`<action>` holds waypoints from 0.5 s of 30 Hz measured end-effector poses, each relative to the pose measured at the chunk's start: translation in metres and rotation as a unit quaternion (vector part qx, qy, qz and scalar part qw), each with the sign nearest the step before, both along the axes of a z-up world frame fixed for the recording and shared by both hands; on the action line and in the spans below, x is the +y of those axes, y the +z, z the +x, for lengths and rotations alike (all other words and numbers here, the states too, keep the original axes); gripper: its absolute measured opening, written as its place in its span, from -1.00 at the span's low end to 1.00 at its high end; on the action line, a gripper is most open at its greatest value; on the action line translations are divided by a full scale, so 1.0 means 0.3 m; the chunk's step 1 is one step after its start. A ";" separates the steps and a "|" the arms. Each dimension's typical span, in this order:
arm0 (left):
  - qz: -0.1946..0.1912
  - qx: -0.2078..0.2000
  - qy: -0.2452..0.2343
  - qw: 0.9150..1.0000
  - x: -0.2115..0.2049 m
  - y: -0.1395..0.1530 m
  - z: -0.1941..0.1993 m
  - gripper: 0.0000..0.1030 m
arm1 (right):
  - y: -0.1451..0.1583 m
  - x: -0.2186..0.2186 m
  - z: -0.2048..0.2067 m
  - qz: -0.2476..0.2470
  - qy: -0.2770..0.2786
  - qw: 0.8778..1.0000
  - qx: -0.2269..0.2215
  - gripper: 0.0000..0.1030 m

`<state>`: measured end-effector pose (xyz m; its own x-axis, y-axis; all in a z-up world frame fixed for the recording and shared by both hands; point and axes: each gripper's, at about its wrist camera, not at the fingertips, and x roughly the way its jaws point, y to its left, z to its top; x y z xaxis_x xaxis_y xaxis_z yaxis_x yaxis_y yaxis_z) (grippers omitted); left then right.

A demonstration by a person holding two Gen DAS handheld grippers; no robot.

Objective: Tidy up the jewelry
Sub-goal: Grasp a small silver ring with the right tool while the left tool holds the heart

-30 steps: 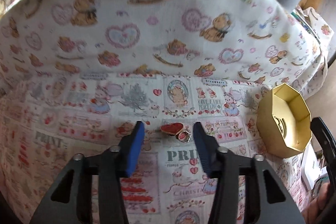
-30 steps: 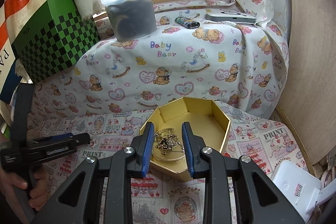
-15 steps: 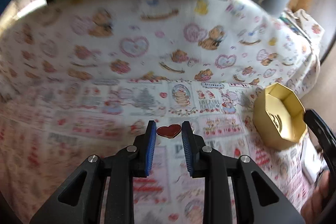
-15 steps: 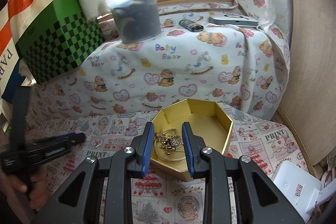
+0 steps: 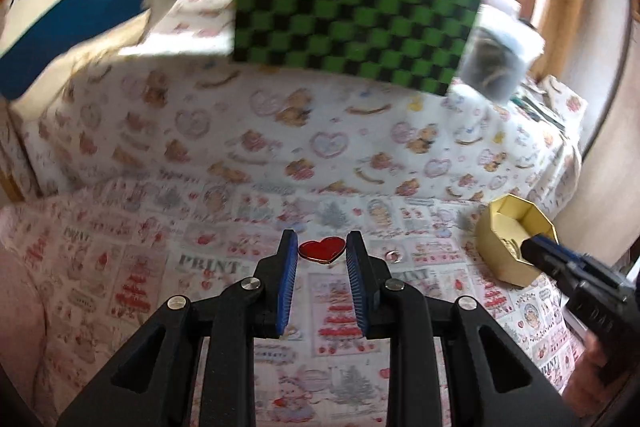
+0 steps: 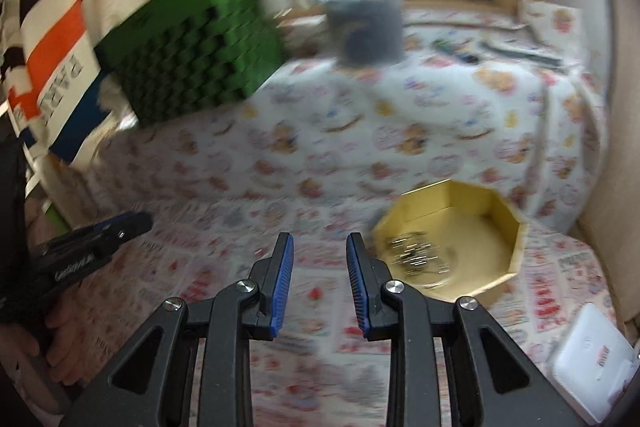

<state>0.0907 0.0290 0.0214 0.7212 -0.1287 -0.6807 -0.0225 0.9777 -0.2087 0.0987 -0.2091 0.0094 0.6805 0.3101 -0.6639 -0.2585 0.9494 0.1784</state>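
**pinbox_99:** Two grippers showing. Left gripper (image 5: 322, 251) is pinching the red heart pin (image 5: 322, 250) at its tips, lifted over the printed cloth (image 5: 120, 267).

**mossy:** And the right gripper (image 6: 319, 251)?

**pinbox_99:** Slightly parted, nothing between its pads, just left of the gold box (image 6: 508, 267) holding tangled jewelry (image 6: 418, 253).

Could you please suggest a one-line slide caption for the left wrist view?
Left gripper lifts a red heart charm above the printed cloth, with the gold box waiting at right.

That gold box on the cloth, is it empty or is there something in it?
Not empty. The gold octagonal box is open-topped, and a tangle of metal jewelry lies on its floor at the near left; the rest is bare.
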 end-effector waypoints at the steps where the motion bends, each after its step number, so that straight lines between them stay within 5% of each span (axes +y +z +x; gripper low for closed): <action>1: -0.006 0.001 0.007 1.000 0.014 -0.013 0.006 -0.53 | -0.010 0.024 0.016 -0.004 0.004 1.000 0.012 -0.44; 15: 0.012 0.019 0.062 0.998 0.084 -0.074 0.045 -0.53 | -0.162 0.322 0.232 -0.107 0.015 0.988 0.108 -0.43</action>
<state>0.1042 0.0540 -0.0009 0.7039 -0.0237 -0.7099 -0.1512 0.9715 -0.1823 0.1682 -0.1126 -0.0394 0.5081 0.1658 -0.8452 -0.2655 0.9637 0.0295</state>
